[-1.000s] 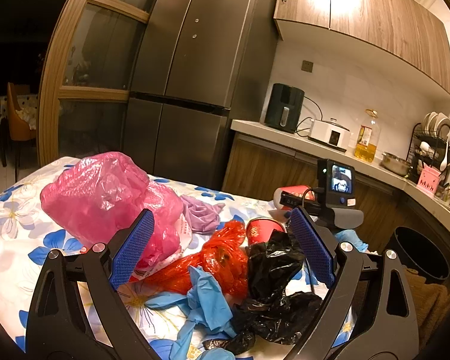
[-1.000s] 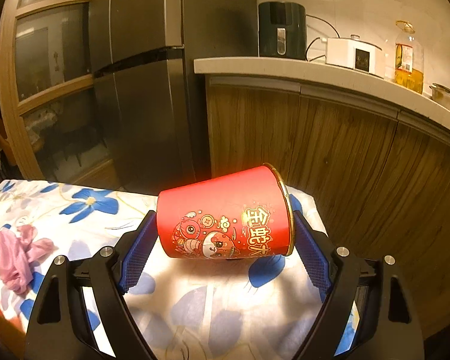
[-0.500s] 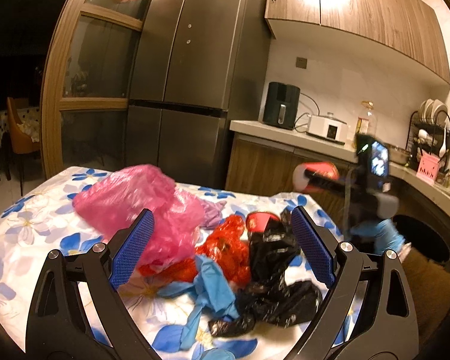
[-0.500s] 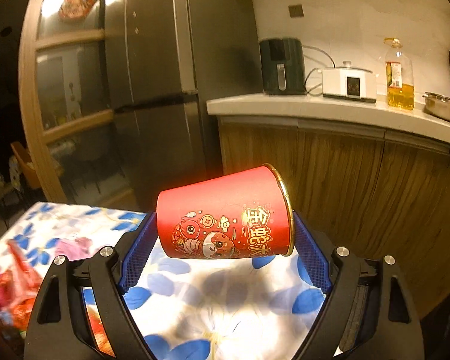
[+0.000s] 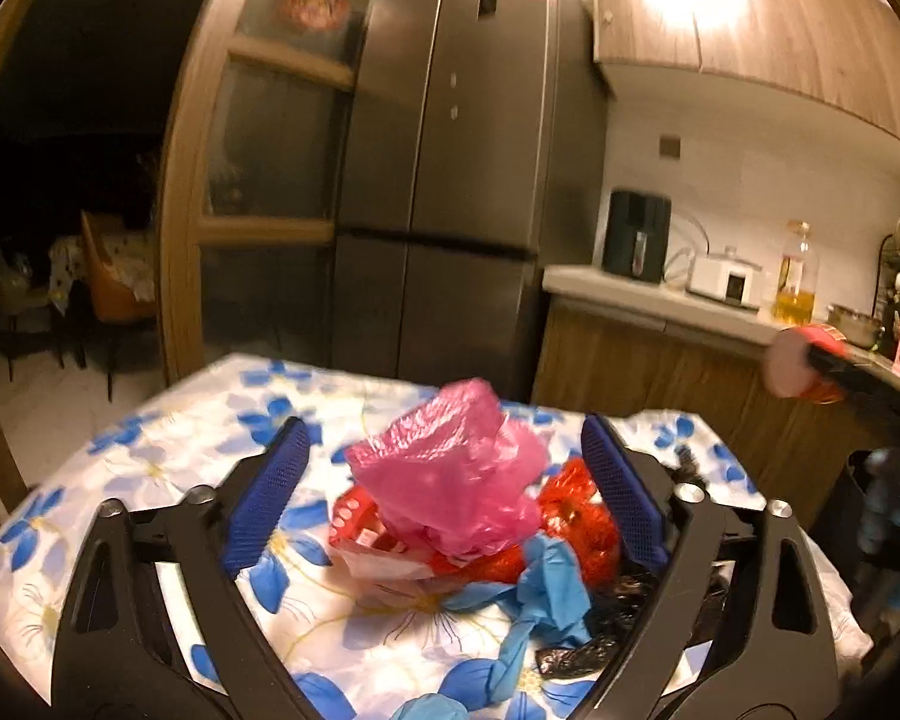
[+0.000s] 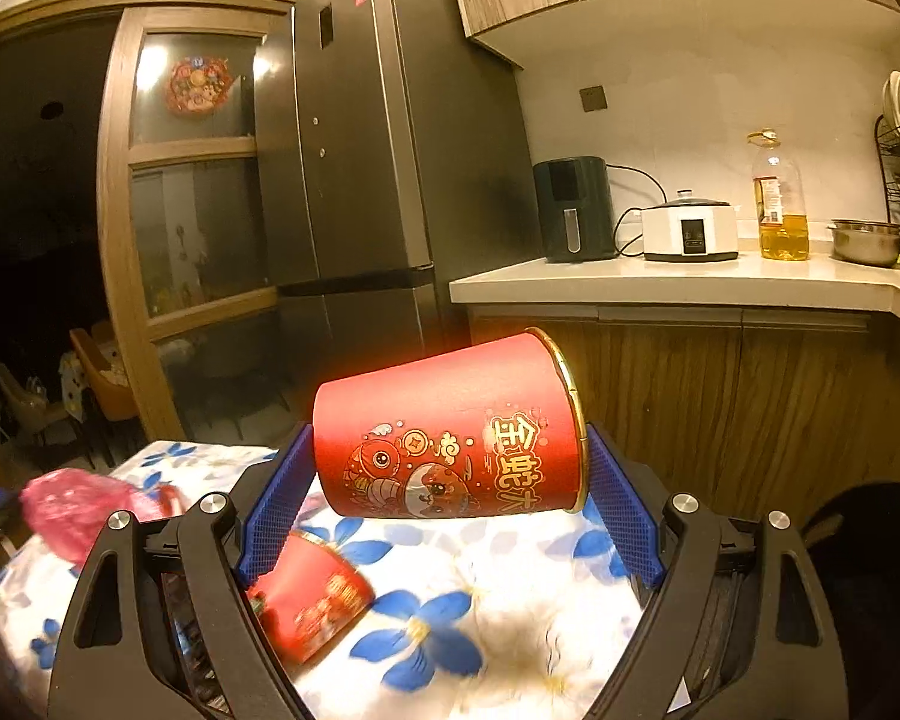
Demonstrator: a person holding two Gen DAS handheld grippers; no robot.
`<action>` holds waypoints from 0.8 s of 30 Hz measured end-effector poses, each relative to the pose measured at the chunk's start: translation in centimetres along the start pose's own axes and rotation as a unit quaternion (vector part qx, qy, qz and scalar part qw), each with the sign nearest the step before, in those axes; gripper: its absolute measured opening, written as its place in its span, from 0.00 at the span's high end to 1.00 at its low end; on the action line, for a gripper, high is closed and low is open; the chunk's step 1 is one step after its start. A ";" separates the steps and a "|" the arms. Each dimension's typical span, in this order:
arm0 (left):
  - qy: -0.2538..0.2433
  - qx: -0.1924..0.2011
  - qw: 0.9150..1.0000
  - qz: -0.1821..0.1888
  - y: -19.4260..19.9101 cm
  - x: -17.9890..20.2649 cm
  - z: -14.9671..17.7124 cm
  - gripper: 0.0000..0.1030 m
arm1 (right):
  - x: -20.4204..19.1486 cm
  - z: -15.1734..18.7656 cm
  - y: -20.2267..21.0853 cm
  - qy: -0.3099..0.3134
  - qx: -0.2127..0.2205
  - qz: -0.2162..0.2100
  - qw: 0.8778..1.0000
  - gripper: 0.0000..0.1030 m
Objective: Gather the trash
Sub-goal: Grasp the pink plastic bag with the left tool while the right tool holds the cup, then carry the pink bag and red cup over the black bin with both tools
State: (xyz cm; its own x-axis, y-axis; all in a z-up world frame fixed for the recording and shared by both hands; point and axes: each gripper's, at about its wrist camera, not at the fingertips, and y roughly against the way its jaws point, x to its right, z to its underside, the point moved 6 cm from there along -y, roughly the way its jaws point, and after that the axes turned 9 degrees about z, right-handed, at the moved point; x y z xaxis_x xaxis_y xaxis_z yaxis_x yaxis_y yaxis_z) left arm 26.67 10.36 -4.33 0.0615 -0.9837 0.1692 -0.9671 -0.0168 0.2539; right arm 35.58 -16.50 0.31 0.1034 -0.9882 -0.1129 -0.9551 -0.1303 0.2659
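Right gripper (image 6: 450, 498): jaws set wide, both blue pads pressed on a red paper cup (image 6: 450, 432) that lies on its side between them, base to the left pad and gold rim to the right, carried clear above the flower-print tablecloth (image 6: 510, 600). A dark bin (image 6: 870, 540) shows at the right edge of that cloth, and a second red cup (image 6: 306, 606) lies on the cloth below the left pad.

Left gripper (image 5: 444, 492): jaws wide but just closing in; the pink plastic bag (image 5: 450, 492) stands between the pads, with a visible gap on each side, so nothing is gripped. Around that pink bag lie a red bag (image 5: 576, 522) to its right, a blue glove (image 5: 546, 594) in front and black plastic (image 5: 606, 612) beyond the glove.

Progress, judged: early. One cup is lifted, apparently for the bin; the heap and the second cup remain on the cloth.
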 end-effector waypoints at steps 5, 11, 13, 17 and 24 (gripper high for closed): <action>0.024 -0.052 0.998 0.025 -1.8 -0.9 1.0 0.71 | -0.1 1.2 3.2 0.002 -0.003 0.003 1.000 0.19; -0.002 -0.020 0.999 0.033 1.1 0.1 -0.8 0.93 | 0.1 2.3 6.4 -0.003 -0.005 0.006 1.000 0.19; -0.011 0.000 0.999 0.035 2.7 0.5 -2.1 0.93 | 0.1 2.3 7.4 -0.004 -0.002 0.006 1.000 0.19; -0.020 0.033 0.998 0.045 5.8 1.8 -4.3 0.93 | 0.6 2.2 9.5 -0.010 0.009 0.006 1.000 0.19; -0.045 0.038 0.992 0.108 7.5 8.5 -4.4 0.93 | 3.0 2.1 13.1 -0.015 0.030 0.035 0.999 0.19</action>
State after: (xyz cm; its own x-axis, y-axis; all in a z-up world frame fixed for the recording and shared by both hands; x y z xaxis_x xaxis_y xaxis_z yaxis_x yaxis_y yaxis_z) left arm 21.08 2.70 3.22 -0.1685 -0.9777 0.1255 -0.9714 0.1863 0.1471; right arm 22.78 -21.03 1.40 0.0284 -0.9917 -0.1258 -0.9745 -0.0554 0.2173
